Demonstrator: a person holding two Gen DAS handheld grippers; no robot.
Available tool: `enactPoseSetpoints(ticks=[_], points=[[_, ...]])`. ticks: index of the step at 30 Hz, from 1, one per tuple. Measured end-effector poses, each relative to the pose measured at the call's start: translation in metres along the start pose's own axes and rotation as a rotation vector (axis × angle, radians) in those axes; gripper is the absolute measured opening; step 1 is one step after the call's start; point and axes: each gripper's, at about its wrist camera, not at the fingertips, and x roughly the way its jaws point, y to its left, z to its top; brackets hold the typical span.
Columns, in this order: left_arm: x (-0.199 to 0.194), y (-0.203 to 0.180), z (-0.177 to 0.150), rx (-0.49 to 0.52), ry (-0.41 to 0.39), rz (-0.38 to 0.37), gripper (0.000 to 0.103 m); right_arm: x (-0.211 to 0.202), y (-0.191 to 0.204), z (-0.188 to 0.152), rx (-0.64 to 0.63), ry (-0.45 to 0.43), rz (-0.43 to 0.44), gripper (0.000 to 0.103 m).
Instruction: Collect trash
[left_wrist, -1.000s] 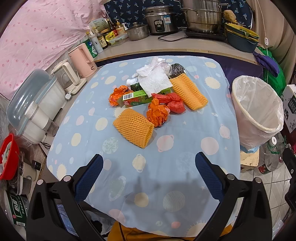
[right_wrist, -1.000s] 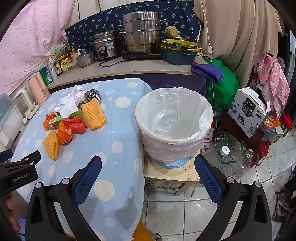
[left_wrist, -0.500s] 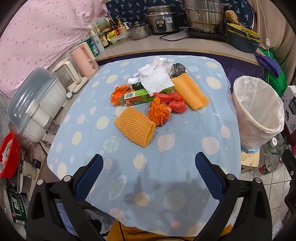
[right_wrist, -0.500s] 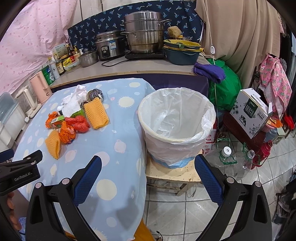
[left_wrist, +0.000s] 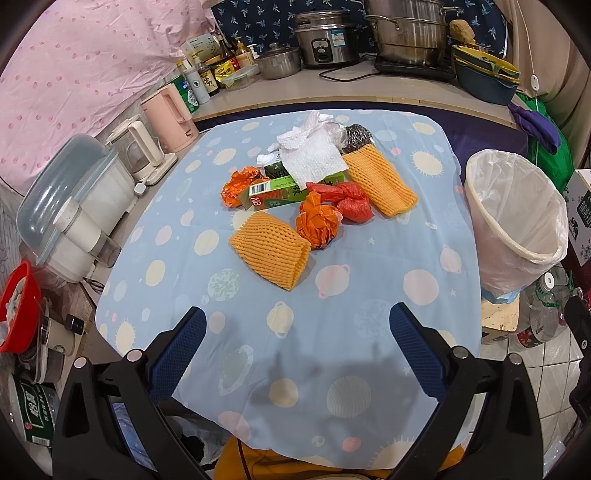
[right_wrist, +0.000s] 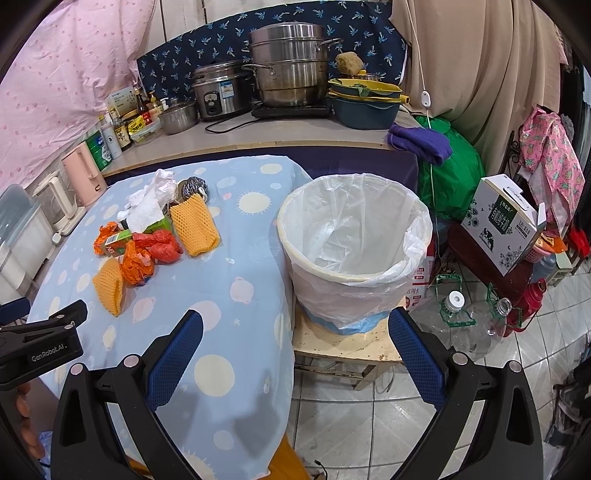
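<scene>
Trash lies in a heap mid-table: two orange foam nets, a crumpled orange wrapper, a red plastic bag, a green carton, white tissue and a steel scourer. A white-lined bin stands on a stool right of the table. My left gripper hangs open over the near table edge, well short of the heap. My right gripper is open and empty, straddling the table's right edge, just short of the bin.
The table wears a blue planet-print cloth. Kettles and a food steamer crowd its left side. A counter behind holds pots and bottles. Plastic bottles and a milk box sit on the tiled floor.
Both views have shifted slightly: the heap sits a little farther up in the left wrist view, and the bin a little to the right in the right wrist view. Both grippers stay open.
</scene>
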Motion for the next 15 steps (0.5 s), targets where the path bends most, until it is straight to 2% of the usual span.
enactPoseSetpoints(ticks=[15], points=[[0.0004,0.0029,-0.0029,-0.001,0.003,0.0,0.095,-0.0013,0.0002,-0.0011,0.003,0.0,0.001,0.096]])
